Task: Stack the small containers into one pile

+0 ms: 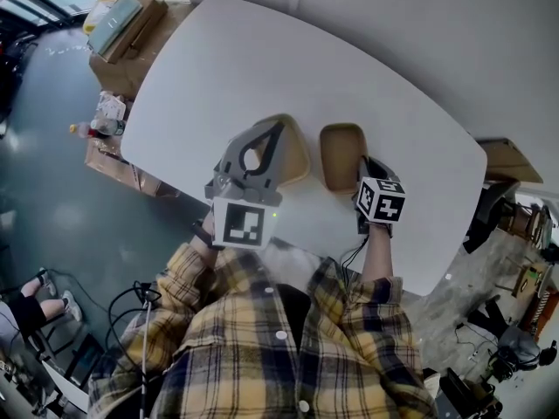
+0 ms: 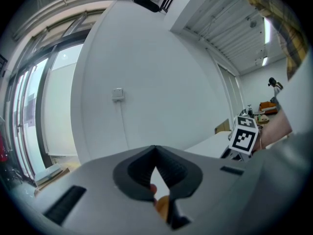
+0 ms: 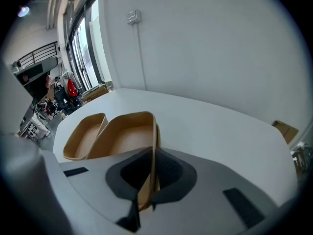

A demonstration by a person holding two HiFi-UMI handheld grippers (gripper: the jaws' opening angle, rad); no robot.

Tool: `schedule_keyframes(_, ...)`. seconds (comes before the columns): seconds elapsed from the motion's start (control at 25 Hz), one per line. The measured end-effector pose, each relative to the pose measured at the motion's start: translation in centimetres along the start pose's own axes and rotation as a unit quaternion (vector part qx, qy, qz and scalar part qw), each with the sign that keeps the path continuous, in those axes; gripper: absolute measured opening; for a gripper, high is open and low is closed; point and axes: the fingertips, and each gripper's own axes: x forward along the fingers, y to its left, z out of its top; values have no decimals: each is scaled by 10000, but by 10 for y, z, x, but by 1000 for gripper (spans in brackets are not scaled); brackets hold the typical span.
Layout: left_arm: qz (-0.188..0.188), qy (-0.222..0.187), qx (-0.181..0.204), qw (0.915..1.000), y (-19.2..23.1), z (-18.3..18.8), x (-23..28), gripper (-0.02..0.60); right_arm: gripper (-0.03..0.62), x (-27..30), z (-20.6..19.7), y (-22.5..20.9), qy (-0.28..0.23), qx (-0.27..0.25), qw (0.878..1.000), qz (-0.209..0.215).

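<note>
Your left gripper (image 1: 279,129) points almost level, its 2 jaws meeting at the tips. Your right gripper (image 1: 363,166) tilts steeply down, its 2 jaws clamped on the wall of a container (image 3: 122,136). Both forearms reach forward, elbows bent.

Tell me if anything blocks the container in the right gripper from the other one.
Nothing on the table lies between the held container and the other container; they sit side by side. But the left gripper hangs over the other container's opening in the head view and likely must clear first.
</note>
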Motion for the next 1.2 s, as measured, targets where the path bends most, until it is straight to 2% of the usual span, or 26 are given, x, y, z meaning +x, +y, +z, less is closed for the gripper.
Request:
schedule_keyframes(0.2, 30, 10, -36, 10000, 3, -1, 3, 18, 21, -1, 1, 3, -221, -642, 9971, -343)
schedule_keyframes(0.32, -1, 33, -41, 10000, 1, -1, 5, 18, 24, -1, 1, 3, -235, -848, 9948, -521)
schedule_keyframes(0.36, -9, 29, -38, 10000, 1, -1, 6, 18, 44, 0, 0, 2, -209, -879, 9943, -559)
schedule_keyframes(0.44, -20, 31, -43, 10000, -1, 0, 7, 18, 131, 4, -6, 2, -103, -889, 9943, -587)
schedule_keyframes(0.68, -20, 51, -38, 10000, -2, -2, 10, 18, 132, 14, -20, 3, 51, -772, 9951, -615)
schedule_keyframes(0.92, 27, 39, -60, 10000, 1, -1, 11, 18, 130, 15, -20, 4, 60, -920, 9933, -691)
schedule_keyframes(1.2, 124, 25, -79, 9999, 8, -2, 10, 17, 145, 9, -14, 0, 171, -805, 9944, -663)
